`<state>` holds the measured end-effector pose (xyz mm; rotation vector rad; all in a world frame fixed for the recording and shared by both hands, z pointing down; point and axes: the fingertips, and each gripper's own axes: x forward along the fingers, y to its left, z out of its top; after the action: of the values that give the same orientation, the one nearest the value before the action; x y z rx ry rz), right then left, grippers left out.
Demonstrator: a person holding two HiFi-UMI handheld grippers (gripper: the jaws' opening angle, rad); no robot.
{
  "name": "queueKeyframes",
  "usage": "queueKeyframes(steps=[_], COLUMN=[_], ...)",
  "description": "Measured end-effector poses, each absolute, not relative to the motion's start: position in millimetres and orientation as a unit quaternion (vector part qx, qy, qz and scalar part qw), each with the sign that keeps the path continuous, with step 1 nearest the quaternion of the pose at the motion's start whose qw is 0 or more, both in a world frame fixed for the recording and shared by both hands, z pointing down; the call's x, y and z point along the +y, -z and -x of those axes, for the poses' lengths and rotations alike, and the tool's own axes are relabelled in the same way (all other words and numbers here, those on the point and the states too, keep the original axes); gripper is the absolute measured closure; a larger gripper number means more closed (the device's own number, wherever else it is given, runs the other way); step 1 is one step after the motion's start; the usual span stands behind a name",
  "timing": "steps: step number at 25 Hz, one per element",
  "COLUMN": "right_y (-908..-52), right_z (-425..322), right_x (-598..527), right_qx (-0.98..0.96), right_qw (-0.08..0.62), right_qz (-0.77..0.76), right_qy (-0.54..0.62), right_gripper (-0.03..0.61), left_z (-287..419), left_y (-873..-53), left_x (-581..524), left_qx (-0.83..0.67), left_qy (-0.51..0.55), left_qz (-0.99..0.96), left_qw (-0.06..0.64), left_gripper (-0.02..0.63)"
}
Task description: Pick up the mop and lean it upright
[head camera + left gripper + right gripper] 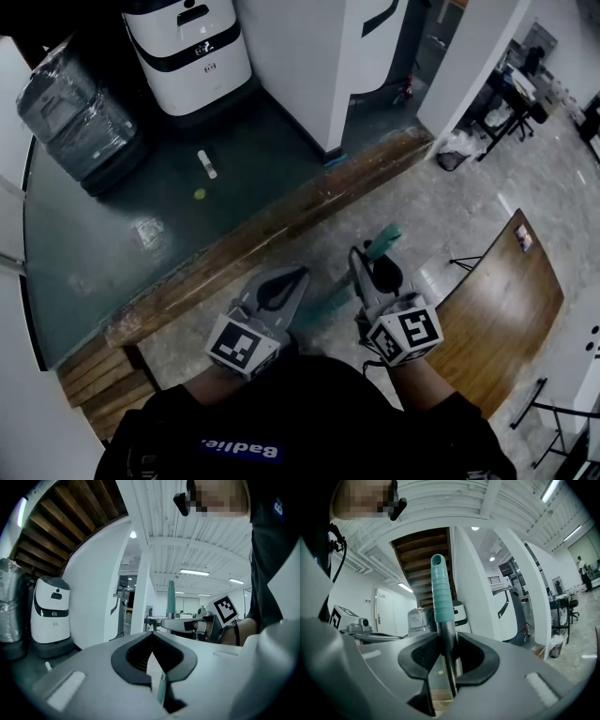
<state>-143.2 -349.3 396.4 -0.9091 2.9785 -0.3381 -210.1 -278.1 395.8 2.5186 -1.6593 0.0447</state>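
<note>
The mop handle stands nearly upright between both hands, with a teal ribbed grip [440, 592] on top of a metal pole [446, 653]. In the head view the grip [382, 241] sticks out past my right gripper [356, 255], which is shut on the pole just below the grip. My left gripper [298, 274] sits beside it to the left. Its tips meet, and a teal length of the shaft [161, 688] is pinched deep in its throat. From the left gripper view, the right gripper [187, 624] shows holding the handle [171, 597]. The mop head is hidden.
A white service robot [192, 52] and a plastic-wrapped container [75, 112] stand on the dark floor ahead. A small white bottle [207, 164] and a yellow-green ball [200, 194] lie there. A wooden step edge [281, 234] runs across. A wooden table [506, 309] is right.
</note>
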Motion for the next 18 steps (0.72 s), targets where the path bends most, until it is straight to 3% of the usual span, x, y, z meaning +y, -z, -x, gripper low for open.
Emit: queueKeyframes(steps=[18], right_y=[-381], right_z=[186], right_x=[-447], right_qx=[0.916], right_qw=[0.007], right_qz=[0.394], right_qy=[0.069], right_gripper=[0.477], left_z=[296], left_y=[-398], left_x=[-386], left_qx=[-0.472], left_qy=[-0.016], left_qz=[-0.878], left_qw=[0.072], left_gripper=[0.594])
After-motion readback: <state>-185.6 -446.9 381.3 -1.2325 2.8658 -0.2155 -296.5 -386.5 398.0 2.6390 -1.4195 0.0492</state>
